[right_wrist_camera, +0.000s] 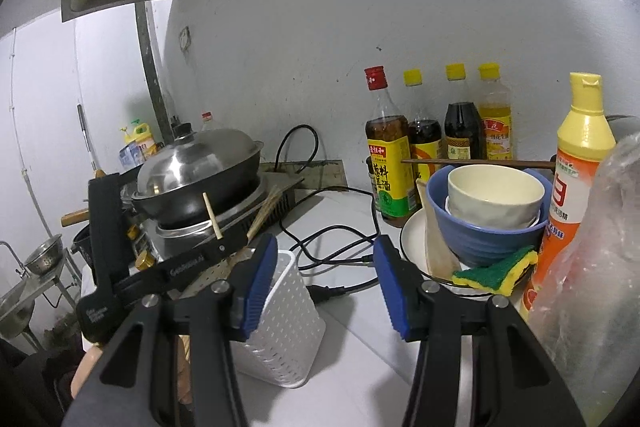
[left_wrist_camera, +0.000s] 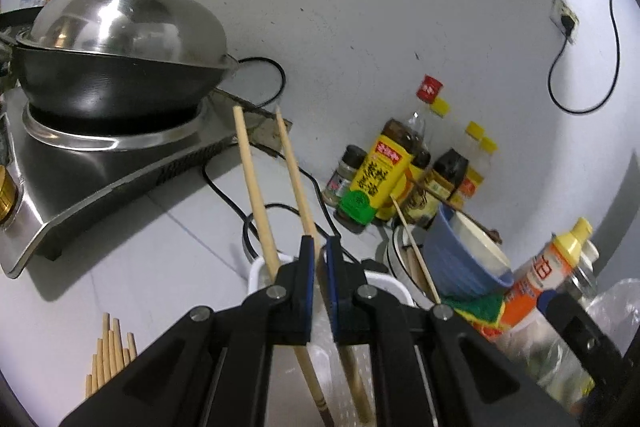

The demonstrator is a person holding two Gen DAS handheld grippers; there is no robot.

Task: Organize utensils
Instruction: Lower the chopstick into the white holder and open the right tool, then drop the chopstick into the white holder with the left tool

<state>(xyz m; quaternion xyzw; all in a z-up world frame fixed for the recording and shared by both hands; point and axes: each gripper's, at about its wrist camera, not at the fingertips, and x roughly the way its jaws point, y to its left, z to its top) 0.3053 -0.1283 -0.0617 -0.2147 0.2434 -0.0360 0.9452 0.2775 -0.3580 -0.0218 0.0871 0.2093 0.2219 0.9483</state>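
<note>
My left gripper (left_wrist_camera: 320, 241) is shut on a wooden chopstick (left_wrist_camera: 294, 171) that slants up and to the left. A second chopstick (left_wrist_camera: 252, 179) runs beside it and passes behind the left finger; whether it is gripped I cannot tell. Both hang over the white perforated holder (left_wrist_camera: 260, 269), whose rim shows just below the jaws. A bundle of several chopsticks (left_wrist_camera: 110, 351) lies on the counter at lower left. In the right wrist view my right gripper (right_wrist_camera: 326, 247) stands open. Its left pad is in front of the holder (right_wrist_camera: 288, 315); the right pad is apart from it.
A wok with a steel lid (left_wrist_camera: 120, 39) sits on the stove at left. Sauce bottles (right_wrist_camera: 390, 155) line the wall. A blue bowl (right_wrist_camera: 480, 239) with a cream bowl in it, a sponge (right_wrist_camera: 500, 267) and a detergent bottle (right_wrist_camera: 576, 187) crowd the right. Black cables (right_wrist_camera: 332, 251) cross the counter.
</note>
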